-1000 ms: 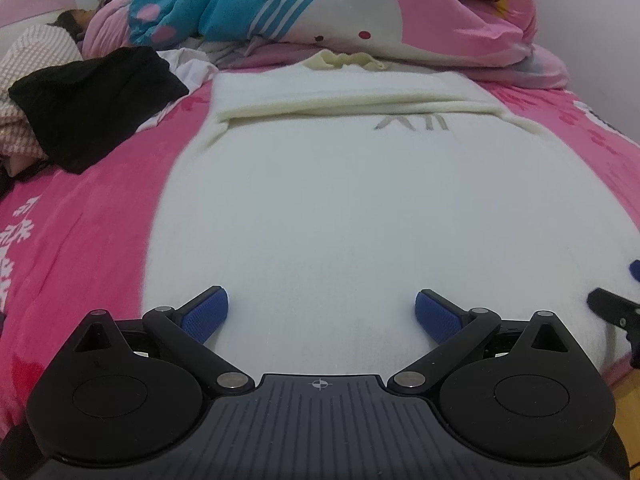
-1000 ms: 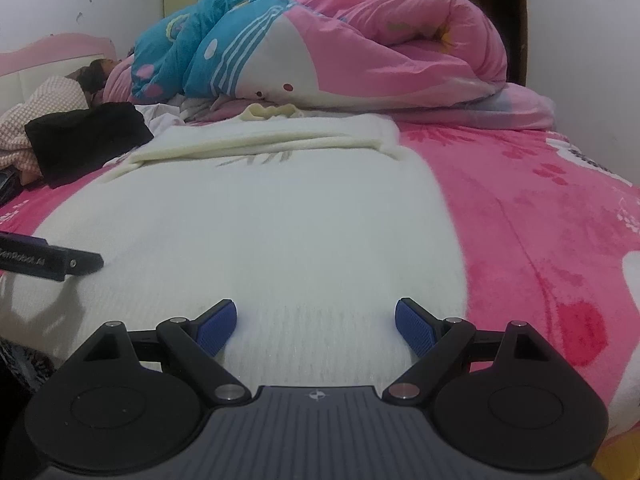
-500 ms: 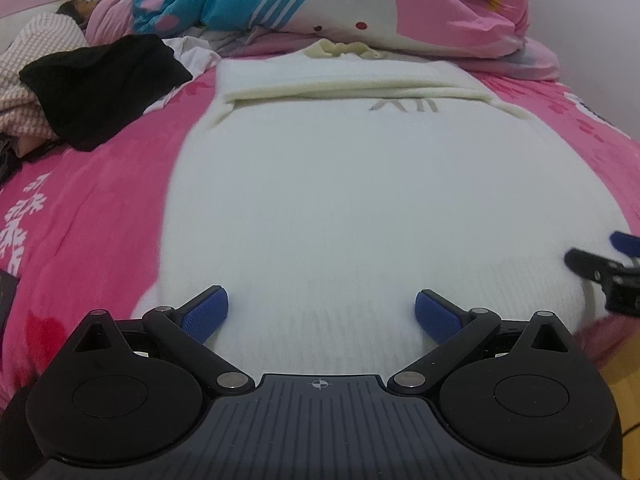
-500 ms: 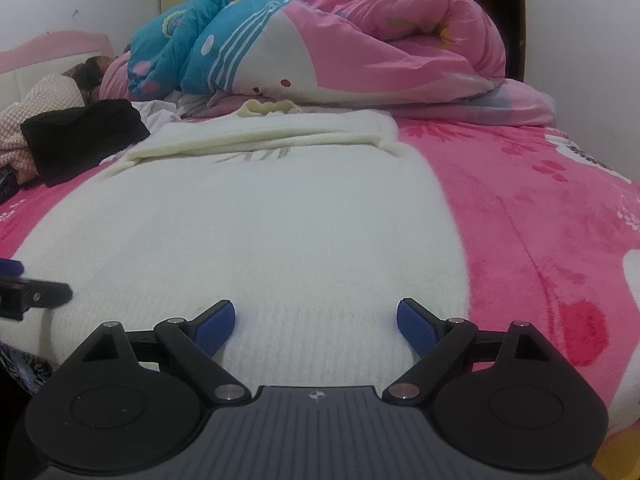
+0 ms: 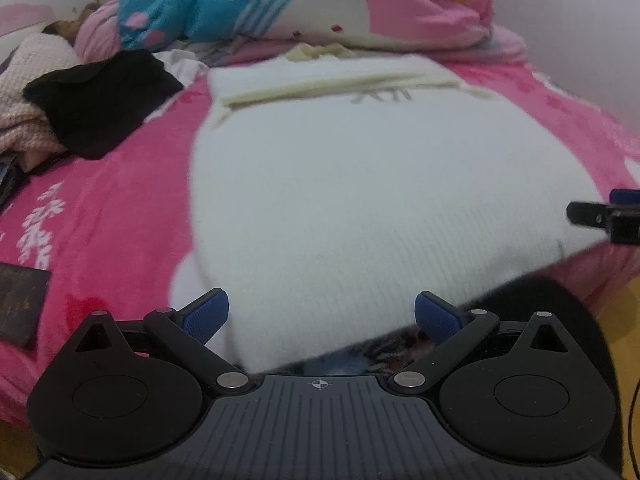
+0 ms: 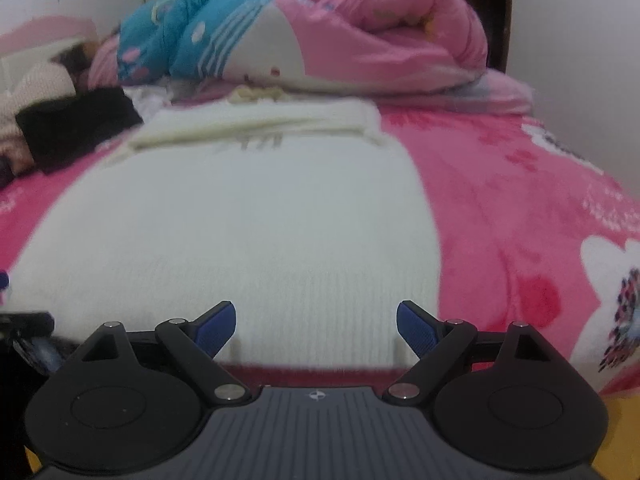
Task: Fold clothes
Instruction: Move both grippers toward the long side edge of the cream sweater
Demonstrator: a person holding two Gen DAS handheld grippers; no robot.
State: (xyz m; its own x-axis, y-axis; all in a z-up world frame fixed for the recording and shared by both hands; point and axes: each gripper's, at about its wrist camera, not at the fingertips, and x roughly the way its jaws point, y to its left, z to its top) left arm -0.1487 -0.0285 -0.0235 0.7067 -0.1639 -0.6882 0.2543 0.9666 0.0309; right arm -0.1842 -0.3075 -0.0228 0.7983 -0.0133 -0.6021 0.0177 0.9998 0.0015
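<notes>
A white knitted sweater (image 5: 360,184) lies flat on the pink bed, sleeves folded across its far end, ribbed hem toward me. My left gripper (image 5: 322,316) stands open over the hem's left corner, nothing between its blue pads. The same sweater (image 6: 248,224) fills the right wrist view, where my right gripper (image 6: 316,322) is open just above the hem near its right corner, jaws wide apart and empty. The right gripper's fingers (image 5: 596,214) show at the right edge of the left wrist view.
A black garment (image 5: 100,100) lies on a pale knit pile at the left. A rolled pink and blue quilt (image 6: 320,36) lines the far side. A person lies at the far left by the headboard. A dark flat object (image 5: 20,304) sits near the bed's left edge.
Both grippers have drawn back toward the sweater's hem, which now sits just ahead of the fingers. The left one also shifted left; the bed's edge and a dark shape below it show.
</notes>
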